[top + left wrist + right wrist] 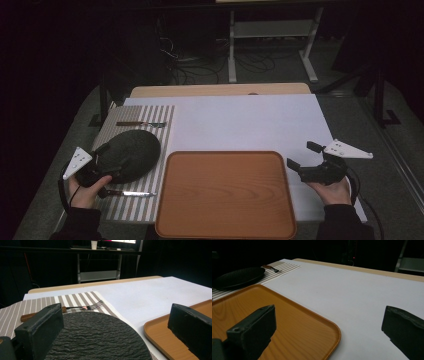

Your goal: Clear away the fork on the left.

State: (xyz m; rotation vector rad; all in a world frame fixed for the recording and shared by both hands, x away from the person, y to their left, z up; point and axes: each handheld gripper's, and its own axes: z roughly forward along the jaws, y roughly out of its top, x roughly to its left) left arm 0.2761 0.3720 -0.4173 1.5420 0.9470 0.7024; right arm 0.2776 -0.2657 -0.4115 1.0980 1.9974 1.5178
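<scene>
A dark textured round plate [130, 152] [95, 337] [239, 276] lies on a striped placemat [165, 117] [37, 303] at the table's left. On the mat beyond the plate is a wooden-handled fork [142, 124] [92, 305], and on its near side a knife [132, 193]. A bare wooden tray [225, 195] [170, 335] [262, 312] sits front centre. My left gripper [102, 167] [117, 325] is open, its jaws spread over the plate's near edge. Just right of the tray, over the white sheet, my right gripper [302, 154] [329, 325] is open and holds nothing.
A white sheet [250, 120] covers most of the wooden table, bare at the middle and right. Past the far edge stand a metal shelf frame [272, 30] and floor cables [200, 65]. A paper cup [94, 244] sits on a far desk.
</scene>
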